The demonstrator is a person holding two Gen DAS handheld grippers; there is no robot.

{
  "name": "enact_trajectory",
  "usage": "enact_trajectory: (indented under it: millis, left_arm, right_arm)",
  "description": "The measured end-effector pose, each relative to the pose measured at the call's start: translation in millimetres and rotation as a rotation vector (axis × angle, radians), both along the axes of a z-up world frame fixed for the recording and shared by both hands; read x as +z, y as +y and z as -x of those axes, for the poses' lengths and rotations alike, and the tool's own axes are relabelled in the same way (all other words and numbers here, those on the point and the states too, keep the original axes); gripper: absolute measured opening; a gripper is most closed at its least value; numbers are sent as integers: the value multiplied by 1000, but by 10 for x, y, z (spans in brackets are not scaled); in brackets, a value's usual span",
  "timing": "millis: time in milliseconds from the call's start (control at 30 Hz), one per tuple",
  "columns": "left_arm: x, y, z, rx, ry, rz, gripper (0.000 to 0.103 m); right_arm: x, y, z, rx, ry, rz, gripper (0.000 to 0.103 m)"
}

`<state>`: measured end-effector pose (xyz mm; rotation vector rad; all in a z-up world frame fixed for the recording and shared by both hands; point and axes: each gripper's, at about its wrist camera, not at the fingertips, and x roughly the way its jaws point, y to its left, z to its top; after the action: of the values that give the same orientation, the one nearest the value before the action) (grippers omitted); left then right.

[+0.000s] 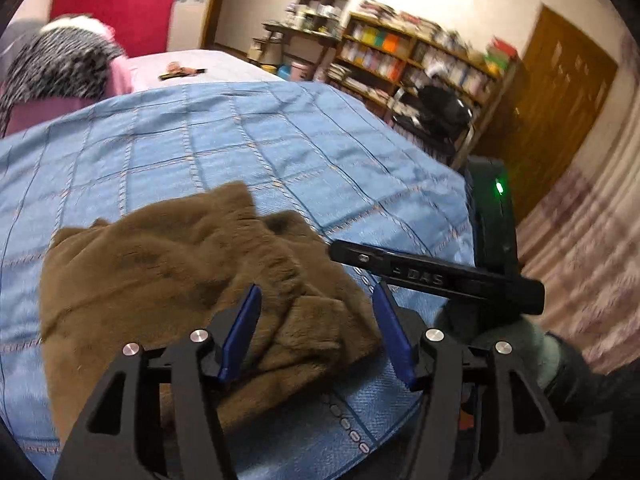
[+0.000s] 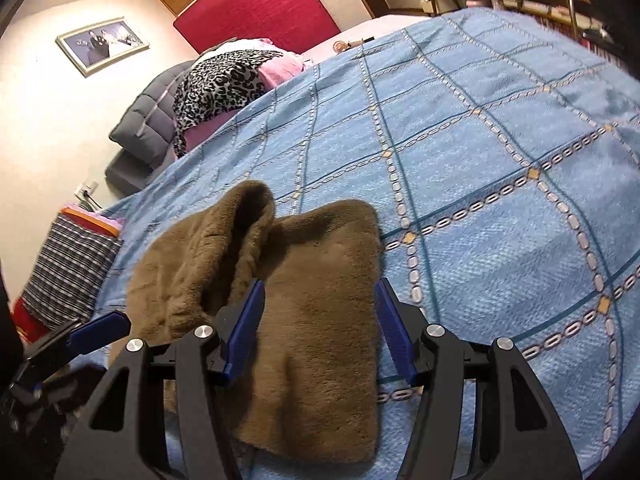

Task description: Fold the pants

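Note:
Brown fleece pants point(image 1: 180, 272) lie in a folded, rumpled bundle on the blue checked bedspread point(image 1: 240, 132). My left gripper point(image 1: 316, 300) is open just above the bundle's near right edge, holding nothing. In the right wrist view the same pants point(image 2: 312, 292) lie flat below my right gripper point(image 2: 320, 292), which is open and empty over them. The right gripper's black body point(image 1: 436, 276) shows at the right of the left wrist view. A blue finger of the left gripper point(image 2: 100, 330) shows at the lower left of the right wrist view.
A leopard-print cloth point(image 2: 224, 76) and pink bedding point(image 2: 280, 66) lie at the head of the bed by a red headboard point(image 2: 256, 4). A grey cushion point(image 2: 148, 116) and plaid cloth point(image 2: 68, 268) sit at the left. Bookshelves point(image 1: 420, 60) and a wooden door point(image 1: 560, 100) stand beyond the bed.

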<state>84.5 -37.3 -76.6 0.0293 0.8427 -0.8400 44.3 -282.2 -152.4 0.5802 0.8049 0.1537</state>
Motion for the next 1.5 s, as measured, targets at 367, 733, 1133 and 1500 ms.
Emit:
enact_trajectory:
  millis: [367, 733, 1133, 1500]
  left_arm:
    - [-79, 627, -179, 159, 2, -10, 62]
    - [-120, 881, -224, 199, 14, 16, 63]
    - [-115, 836, -230, 166, 33, 60, 71]
    - [-552, 423, 118, 38, 25, -80, 71]
  right_arm:
    - [264, 360, -215, 150, -42, -114, 58]
    - [499, 758, -180, 266, -81, -16, 14]
    - [202, 663, 256, 243, 45, -16, 13]
    - [211, 400, 146, 148, 5, -82, 61]
